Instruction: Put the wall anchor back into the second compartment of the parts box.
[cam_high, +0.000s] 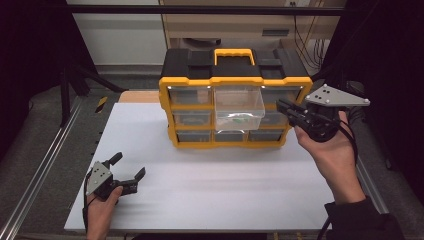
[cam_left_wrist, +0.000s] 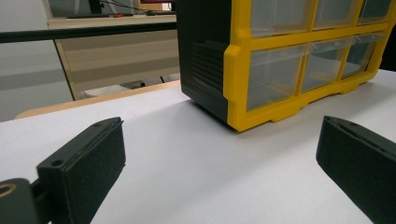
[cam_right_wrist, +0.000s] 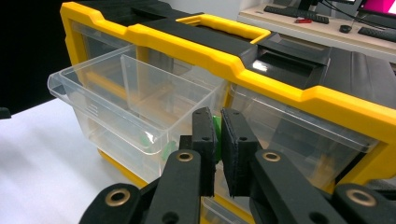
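A yellow and black drawer cabinet (cam_high: 235, 80) stands at the back of the white table (cam_high: 210, 185). Its top middle clear drawer (cam_high: 239, 106) is pulled out, and a small green piece (cam_high: 239, 119) lies in it. My right gripper (cam_high: 281, 105) hovers just right of that drawer, pointing left at the cabinet front. In the right gripper view the right gripper (cam_right_wrist: 217, 114) has its jaws almost together. Green (cam_right_wrist: 216, 137) shows through the slit, and I cannot tell whether it is gripped or sits behind, in the drawer (cam_right_wrist: 116, 107). My left gripper (cam_high: 131, 164) rests open at the front left.
In the left gripper view the left gripper (cam_left_wrist: 219, 123) points across bare table at the cabinet's left corner (cam_left_wrist: 233, 84). Metal frame rails (cam_high: 40, 165) run along the table's left side. A wooden bench with cables (cam_high: 300, 30) stands behind the cabinet.
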